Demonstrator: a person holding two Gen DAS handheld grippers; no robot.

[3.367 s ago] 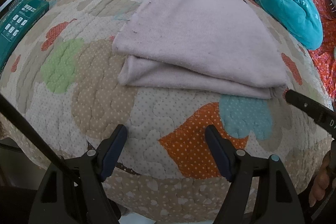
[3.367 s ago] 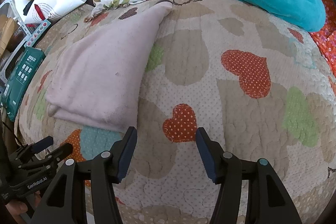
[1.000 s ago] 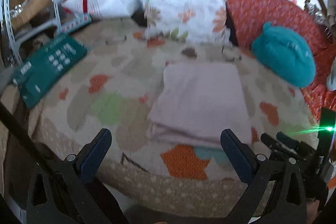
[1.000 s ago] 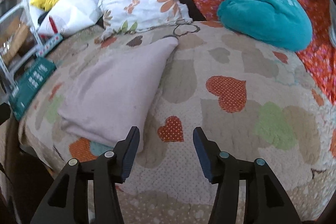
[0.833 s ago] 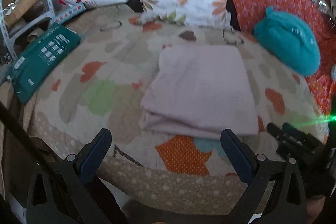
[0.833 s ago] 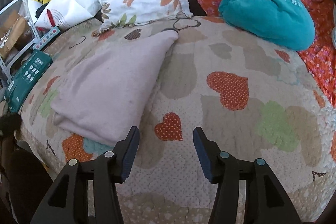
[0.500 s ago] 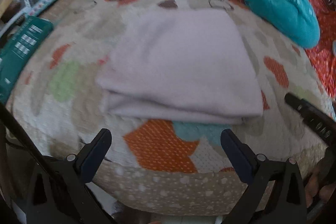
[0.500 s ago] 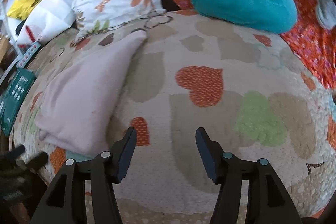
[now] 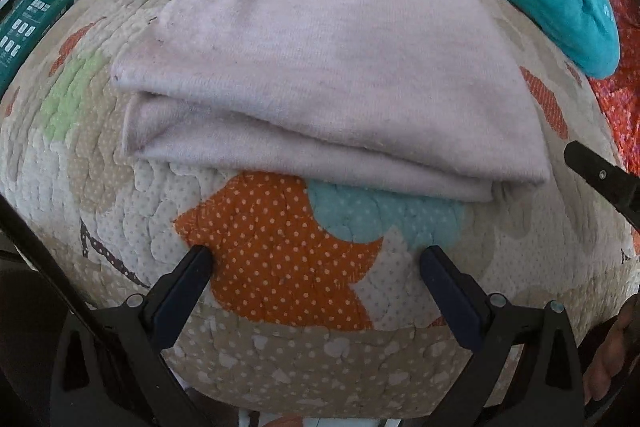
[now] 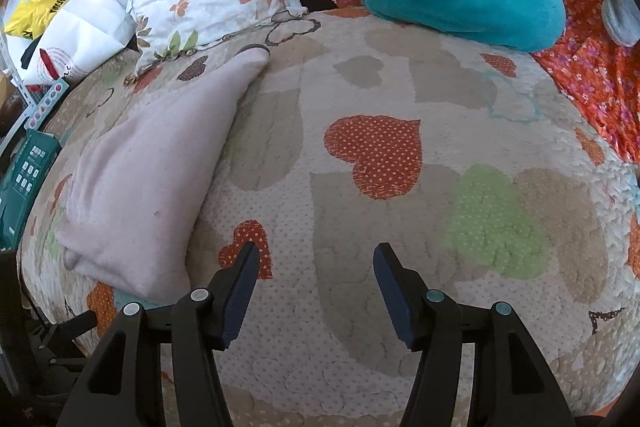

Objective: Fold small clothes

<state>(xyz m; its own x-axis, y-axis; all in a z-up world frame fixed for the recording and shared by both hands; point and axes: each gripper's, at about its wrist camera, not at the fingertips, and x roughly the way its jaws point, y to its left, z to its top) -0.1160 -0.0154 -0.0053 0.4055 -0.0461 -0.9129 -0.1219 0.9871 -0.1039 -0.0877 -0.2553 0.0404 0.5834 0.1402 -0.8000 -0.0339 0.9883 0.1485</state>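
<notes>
Where folded cloth (image 9: 320, 67) ends, bare quilt (image 10: 400, 307) beyond.

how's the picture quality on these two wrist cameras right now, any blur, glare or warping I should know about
Left wrist view: sharp on the folded pink garment, no motion blur; heavy fisheye bulges the quilt into a dome, corners vignetted black. Right wrist view: also crisp, with the same bulging; bright daylight washes out the white bags at upper left, and soft shadow lies under the right gripper.

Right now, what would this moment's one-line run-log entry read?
garment: pale pink cloth folded on heart quilt | left gripper: open, empty, before near edge | right gripper: open, empty, over bare quilt
</notes>
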